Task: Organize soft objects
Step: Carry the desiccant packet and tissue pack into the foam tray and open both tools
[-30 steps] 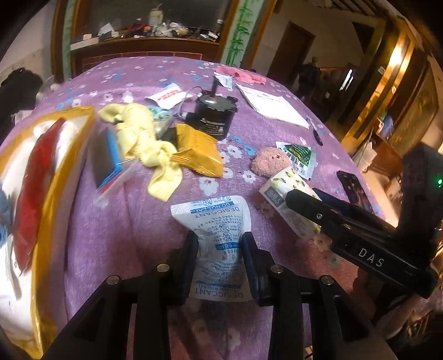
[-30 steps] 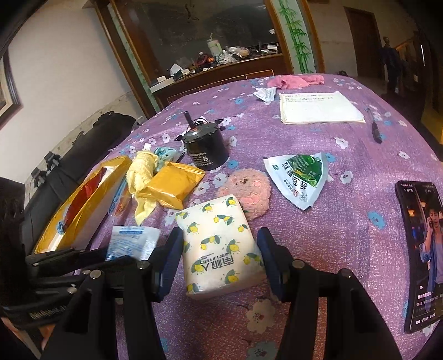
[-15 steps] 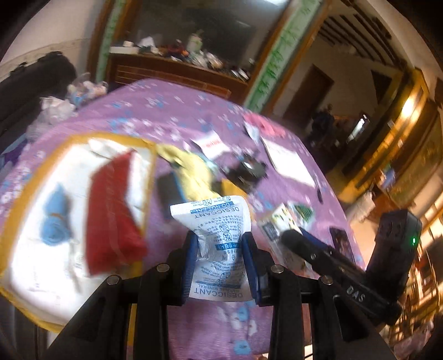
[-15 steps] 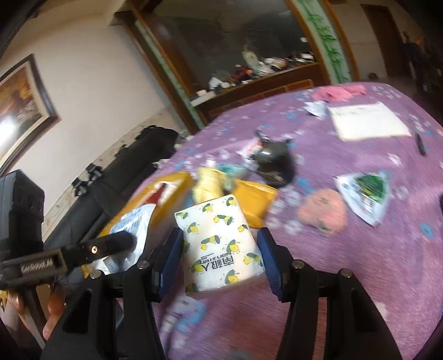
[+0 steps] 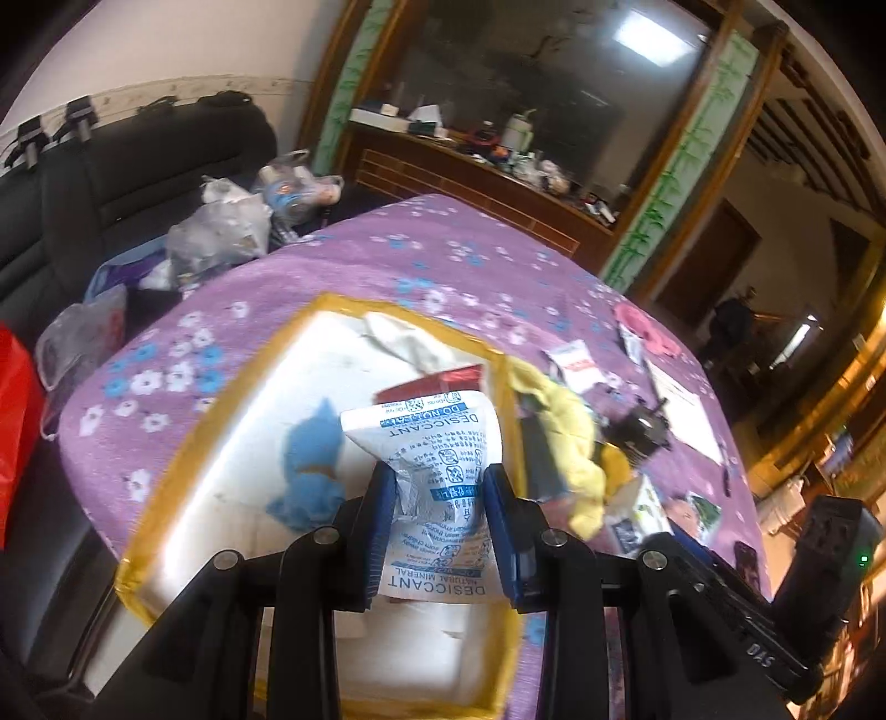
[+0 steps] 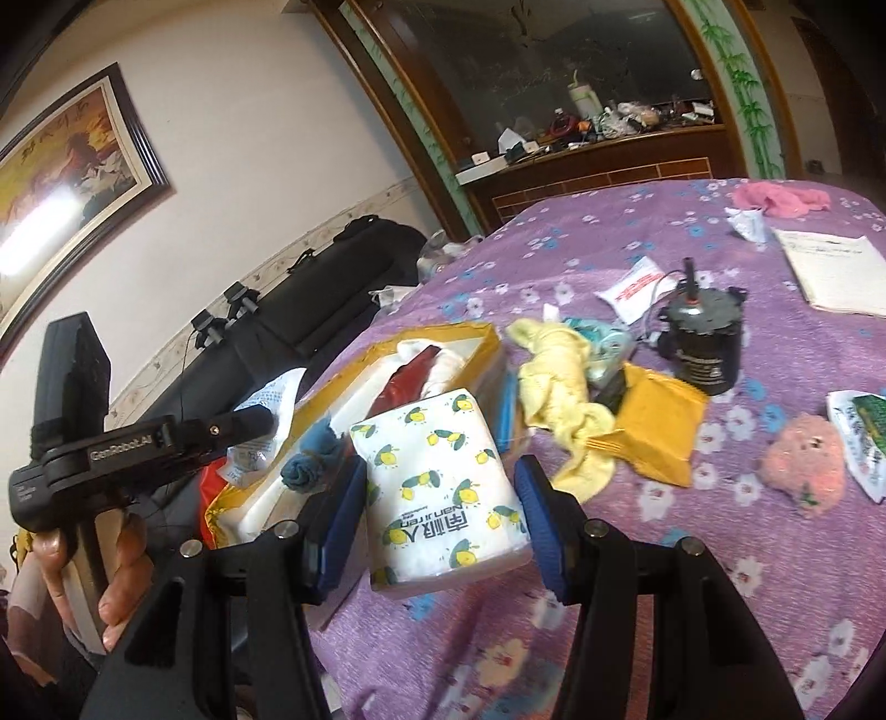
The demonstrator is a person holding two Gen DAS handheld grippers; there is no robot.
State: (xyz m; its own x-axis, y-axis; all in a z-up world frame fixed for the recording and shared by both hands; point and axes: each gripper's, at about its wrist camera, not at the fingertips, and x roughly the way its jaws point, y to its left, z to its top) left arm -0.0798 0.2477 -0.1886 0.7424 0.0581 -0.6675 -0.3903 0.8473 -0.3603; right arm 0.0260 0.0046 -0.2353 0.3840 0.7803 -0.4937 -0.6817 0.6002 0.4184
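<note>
My left fingers (image 5: 440, 518) pinch the desiccant pouch (image 5: 437, 471) and my right fingers (image 6: 440, 520) squeeze the tissue pack (image 6: 443, 498) near the yellow-rimmed box (image 5: 221, 437) at frame center; either slippery wrapper could slip out and miss it.

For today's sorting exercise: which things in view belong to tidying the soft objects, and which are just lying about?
Part of the job: desiccant packet, tissue pack, box, yellow cloth, pink puff.

Lying about: motor, paper, phone.

walls: white, framed painting (image 6: 72, 166) | furniture: black sofa (image 5: 127, 183), dark wood cabinet (image 6: 598, 166) with glass, cluttered shelf | surface (image 6: 775, 443): purple floral cloth | light: ceiling reflection (image 5: 653, 33), warm hallway right
</note>
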